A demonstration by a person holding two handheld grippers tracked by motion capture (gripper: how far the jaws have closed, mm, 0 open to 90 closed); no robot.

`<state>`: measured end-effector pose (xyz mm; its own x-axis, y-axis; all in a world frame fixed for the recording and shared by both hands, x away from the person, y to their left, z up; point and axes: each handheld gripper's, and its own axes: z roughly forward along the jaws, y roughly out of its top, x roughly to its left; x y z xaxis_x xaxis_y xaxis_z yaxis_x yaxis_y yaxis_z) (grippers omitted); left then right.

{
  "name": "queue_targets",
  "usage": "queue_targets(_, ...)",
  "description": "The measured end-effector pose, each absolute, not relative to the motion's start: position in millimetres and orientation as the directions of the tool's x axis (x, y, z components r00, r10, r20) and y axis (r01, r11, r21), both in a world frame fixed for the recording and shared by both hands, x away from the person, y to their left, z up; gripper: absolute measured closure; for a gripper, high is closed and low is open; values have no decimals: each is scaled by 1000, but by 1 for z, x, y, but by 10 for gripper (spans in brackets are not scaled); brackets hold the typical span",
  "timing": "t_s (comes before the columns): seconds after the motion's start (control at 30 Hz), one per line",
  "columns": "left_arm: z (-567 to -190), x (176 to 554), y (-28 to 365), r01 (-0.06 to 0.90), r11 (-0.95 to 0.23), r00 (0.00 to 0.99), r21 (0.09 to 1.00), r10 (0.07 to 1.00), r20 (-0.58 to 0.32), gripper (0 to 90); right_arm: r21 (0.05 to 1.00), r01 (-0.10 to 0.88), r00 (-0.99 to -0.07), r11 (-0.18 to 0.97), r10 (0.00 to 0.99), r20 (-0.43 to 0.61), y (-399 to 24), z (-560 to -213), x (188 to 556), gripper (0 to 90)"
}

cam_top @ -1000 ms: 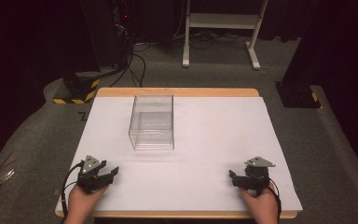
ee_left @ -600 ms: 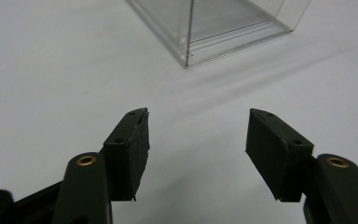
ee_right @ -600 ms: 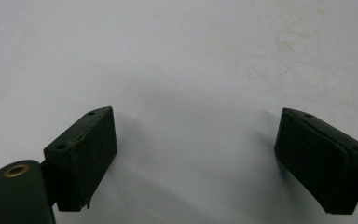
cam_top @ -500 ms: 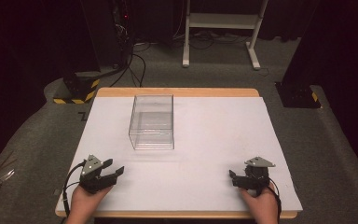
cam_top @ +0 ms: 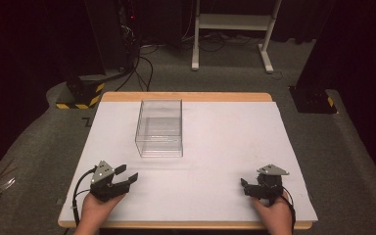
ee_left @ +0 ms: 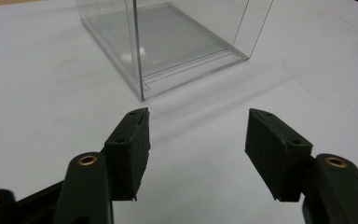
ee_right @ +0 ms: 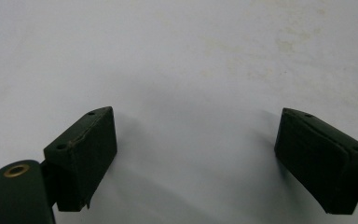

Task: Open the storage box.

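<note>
A clear plastic box (cam_top: 159,128) stands open-topped on the white table (cam_top: 225,147), left of centre and toward the far side, its long sides running away from the person. Its walls are see-through with thin bright edges, and nothing shows inside it. In the left gripper view the box (ee_left: 168,42) shows its near corner as a sharp upright edge, just beyond the jaws and a little to their left.

The left gripper (cam_top: 127,175) sits near the table's front-left corner, held in a hand (cam_top: 98,208), its jaws pointing right and slightly toward the box, well apart from it. Its jaws stand wide apart with nothing between them, bare table showing in the gap (ee_left: 196,135). The right gripper (cam_top: 245,185) lies near the front-right corner, held by the other hand (cam_top: 274,215), jaws pointing left; they too are spread wide and hold nothing (ee_right: 196,140).

Between the two grippers, and from the box to the right edge, the white surface lies bare. A wooden rim (cam_top: 186,96) borders the far edge. No writing can be read on the box or grippers. Faint yellowish stains (ee_right: 284,44) mark the surface ahead of the right gripper.
</note>
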<state>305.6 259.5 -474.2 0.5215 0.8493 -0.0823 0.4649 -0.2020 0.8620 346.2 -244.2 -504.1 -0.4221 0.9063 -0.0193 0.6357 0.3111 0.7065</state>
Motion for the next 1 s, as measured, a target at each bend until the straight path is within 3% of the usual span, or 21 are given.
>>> queue_targets(1.0, -457, 360, 224, 461, -219, 561, 860, 823, -91, 404, 707, 635, -422, 311, 906, -20, -244, -504, 346, 127)
